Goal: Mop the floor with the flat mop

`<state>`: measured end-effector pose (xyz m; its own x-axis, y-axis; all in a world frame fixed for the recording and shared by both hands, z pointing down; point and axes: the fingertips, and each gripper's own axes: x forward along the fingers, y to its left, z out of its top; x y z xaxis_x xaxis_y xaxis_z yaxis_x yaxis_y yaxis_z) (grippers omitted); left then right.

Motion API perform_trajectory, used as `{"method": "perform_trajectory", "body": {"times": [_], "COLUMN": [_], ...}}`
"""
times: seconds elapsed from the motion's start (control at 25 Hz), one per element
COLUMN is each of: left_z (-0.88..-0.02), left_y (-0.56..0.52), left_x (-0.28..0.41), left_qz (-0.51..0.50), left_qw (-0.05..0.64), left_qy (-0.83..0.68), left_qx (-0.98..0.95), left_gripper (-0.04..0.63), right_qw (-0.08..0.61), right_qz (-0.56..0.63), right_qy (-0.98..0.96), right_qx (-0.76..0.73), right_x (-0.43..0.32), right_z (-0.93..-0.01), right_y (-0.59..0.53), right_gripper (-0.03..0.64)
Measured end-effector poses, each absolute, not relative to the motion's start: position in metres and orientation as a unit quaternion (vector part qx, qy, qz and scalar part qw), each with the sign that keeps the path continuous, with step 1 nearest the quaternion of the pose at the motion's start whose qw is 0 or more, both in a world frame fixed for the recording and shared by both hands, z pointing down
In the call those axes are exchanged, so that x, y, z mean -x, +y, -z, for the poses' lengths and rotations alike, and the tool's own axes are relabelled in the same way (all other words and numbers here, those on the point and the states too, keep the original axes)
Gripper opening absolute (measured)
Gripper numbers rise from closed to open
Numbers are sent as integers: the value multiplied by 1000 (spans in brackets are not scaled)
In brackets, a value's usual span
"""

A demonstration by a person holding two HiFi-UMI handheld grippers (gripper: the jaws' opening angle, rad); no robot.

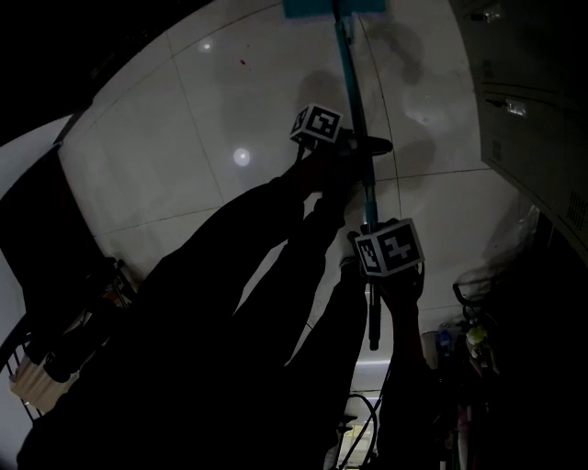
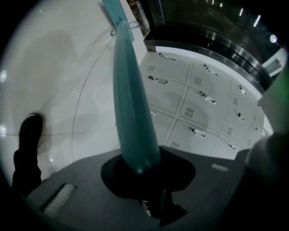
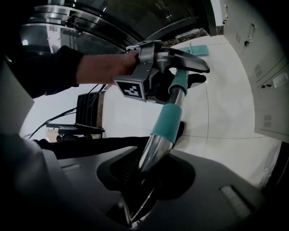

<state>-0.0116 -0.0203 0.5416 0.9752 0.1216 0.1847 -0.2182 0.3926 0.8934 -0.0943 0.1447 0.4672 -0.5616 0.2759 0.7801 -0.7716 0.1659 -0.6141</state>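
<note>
The flat mop's teal pole [image 1: 354, 92] runs up the head view to its teal head [image 1: 333, 7], which lies on the white tiled floor [image 1: 184, 138] at the top edge. My left gripper [image 1: 354, 147] is shut on the pole at mid-height, its marker cube beside it. My right gripper [image 1: 372, 234] is shut on the pole lower down, near the dark grip end. In the left gripper view the pole [image 2: 128, 103] rises from the left gripper [image 2: 140, 173] to the mop head [image 2: 115, 11]. In the right gripper view the silver and teal pole [image 3: 165, 124] leaves the right gripper [image 3: 149, 173] toward the mop head [image 3: 196, 48].
Grey lockers [image 1: 533, 110] line the right side and show again as lockers [image 2: 198, 99] in the left gripper view. Cluttered items [image 1: 459, 335] sit at the lower right. A dark rack [image 1: 55, 358] stands at the lower left. A black shoe [image 2: 28, 135] rests on the tiles.
</note>
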Motion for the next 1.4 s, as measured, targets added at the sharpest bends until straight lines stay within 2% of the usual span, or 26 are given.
{"method": "perform_trajectory", "body": {"times": [0.36, 0.6, 0.96, 1.2, 1.4], "left_z": [-495, -470, -470, -496, -511], "left_y": [140, 253, 394, 433, 415], "left_x": [-26, -50, -67, -68, -59], "left_qz": [-112, -117, -140, -152, -146], "left_qw": [842, 849, 864, 878, 885], "left_qy": [-20, -19, -13, -23, -43], "left_qx": [-527, -514, -483, -453, -440], "left_gripper": [92, 92, 94, 94, 92], "right_qw": [449, 434, 440, 444, 444], "right_qz": [-608, -624, -643, -657, -663], "right_qy": [-628, -627, -608, -595, -592], "right_qx": [-184, -171, -151, -129, -116], "right_x": [51, 33, 16, 11, 17], "right_z": [-418, -385, -372, -387, -396], "right_y": [303, 410, 541, 573, 554], "right_gripper": [118, 120, 120, 120, 121]}}
